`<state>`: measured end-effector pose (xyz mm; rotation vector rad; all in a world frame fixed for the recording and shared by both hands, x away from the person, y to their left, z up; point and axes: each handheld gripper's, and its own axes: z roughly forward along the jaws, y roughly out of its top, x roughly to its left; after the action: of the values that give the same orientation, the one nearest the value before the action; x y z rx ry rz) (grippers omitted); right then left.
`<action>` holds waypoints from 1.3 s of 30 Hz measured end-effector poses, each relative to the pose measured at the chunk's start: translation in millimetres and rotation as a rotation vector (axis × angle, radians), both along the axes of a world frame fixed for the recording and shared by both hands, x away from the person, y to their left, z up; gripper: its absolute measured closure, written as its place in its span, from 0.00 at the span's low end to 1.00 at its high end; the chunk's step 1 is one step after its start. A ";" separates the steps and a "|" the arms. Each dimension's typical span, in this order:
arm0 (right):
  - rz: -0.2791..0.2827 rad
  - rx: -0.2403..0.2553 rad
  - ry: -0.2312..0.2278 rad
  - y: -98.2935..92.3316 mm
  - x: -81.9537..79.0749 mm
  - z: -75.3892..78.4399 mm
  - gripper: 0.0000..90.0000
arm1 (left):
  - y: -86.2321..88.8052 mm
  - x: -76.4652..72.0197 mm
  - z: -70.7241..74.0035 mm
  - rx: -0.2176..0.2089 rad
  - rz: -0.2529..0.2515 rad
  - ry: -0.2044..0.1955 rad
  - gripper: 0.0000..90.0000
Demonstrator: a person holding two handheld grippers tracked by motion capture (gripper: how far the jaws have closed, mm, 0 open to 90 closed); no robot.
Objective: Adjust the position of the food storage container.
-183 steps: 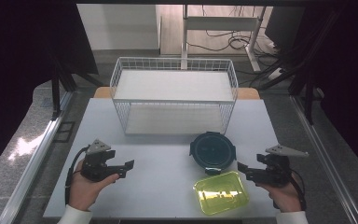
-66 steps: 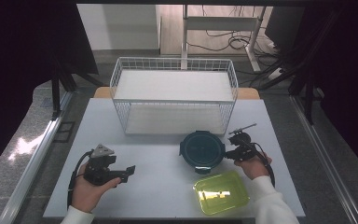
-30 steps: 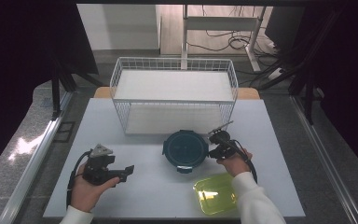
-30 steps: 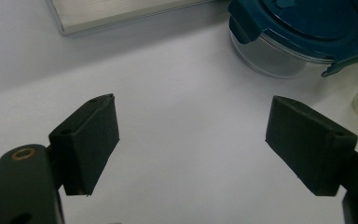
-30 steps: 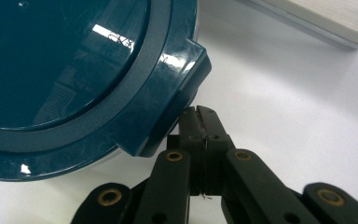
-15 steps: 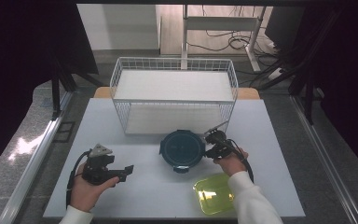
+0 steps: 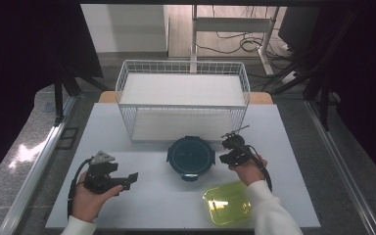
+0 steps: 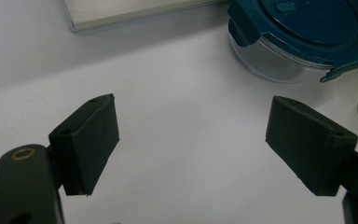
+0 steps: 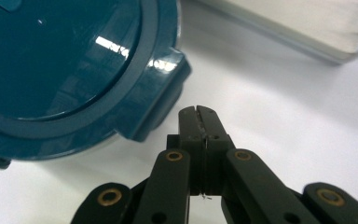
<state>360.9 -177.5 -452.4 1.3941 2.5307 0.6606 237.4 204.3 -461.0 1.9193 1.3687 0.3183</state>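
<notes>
On the white table point(image 7: 147, 205), the round glass container with dark teal clip lid point(image 7: 190, 156) sits mid-way, just before the white wire basket point(image 7: 183, 100). I keep my right tongs point(image 9: 198, 116) pressed together, empty, tip beside a lid tab, apparently to nudge it. Left tongs point(image 8: 191, 140) rest spread, idle, well apart. A yellow-green translucent lid point(image 7: 227, 202) lies near the front edge; open room remains leftward.

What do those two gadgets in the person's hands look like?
Both are black. The left gripper carries a grey three-cornered plate on top and has two thick, blocky black jaws. The right gripper has jointed black links with brass-coloured rivets. A black cable trails from each. The person wears white sleeves.
</notes>
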 end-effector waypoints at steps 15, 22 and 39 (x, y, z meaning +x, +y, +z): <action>-0.019 0.210 -0.071 -44.5 -37.8 26.7 0.98 | -7.5 -2.2 3.7 0.010 -0.003 -0.030 0.19; 0.008 0.413 -0.071 -61.7 -58.1 30.4 0.52 | -6.0 -2.5 5.1 -0.014 0.005 -0.041 0.19; -0.053 0.410 -0.165 -60.4 -68.8 38.6 0.17 | -11.0 -0.8 10.5 -0.081 -0.030 -0.044 0.18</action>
<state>292.1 -238.0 -413.8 1.4445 2.3061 1.2833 236.6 193.2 -450.5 1.8540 1.3041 0.2843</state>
